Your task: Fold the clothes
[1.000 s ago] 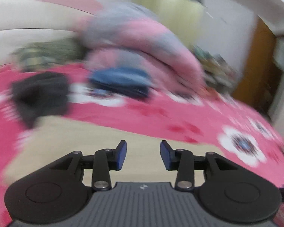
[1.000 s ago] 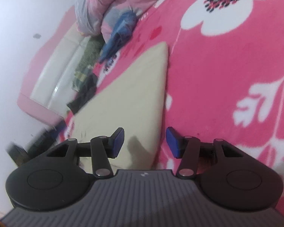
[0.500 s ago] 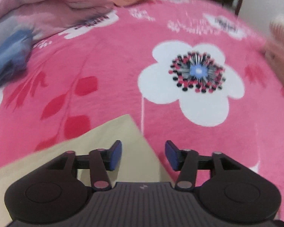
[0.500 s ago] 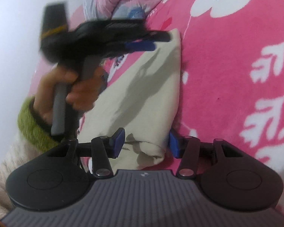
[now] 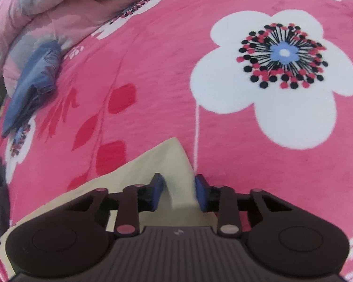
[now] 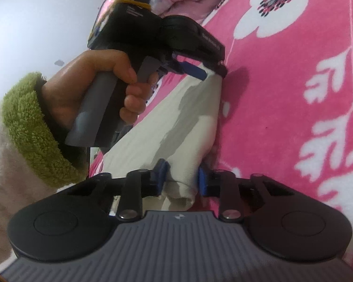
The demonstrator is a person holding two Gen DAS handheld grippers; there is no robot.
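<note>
Both jaws are closing with cloth between them: the left gripper (image 5: 178,193) on the far corner of the cream garment (image 6: 195,127), the right gripper (image 6: 181,179) on the near corner. The garment lies flat on the pink blanket (image 5: 167,75), its gripped edge running straight from one gripper to the other. That edge is its right side, so I judge the fold would carry it left across the cloth.

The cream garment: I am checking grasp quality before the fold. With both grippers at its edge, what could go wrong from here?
1. The left gripper, its jaws closing, has only the tip of a corner of the cream garment between them, so it may slip out on lifting.
2. The right gripper, also closing, takes a bunched, rolled edge; a crease may get folded in.
3. The fleecy pink blanket could drag on the cloth.
</note>
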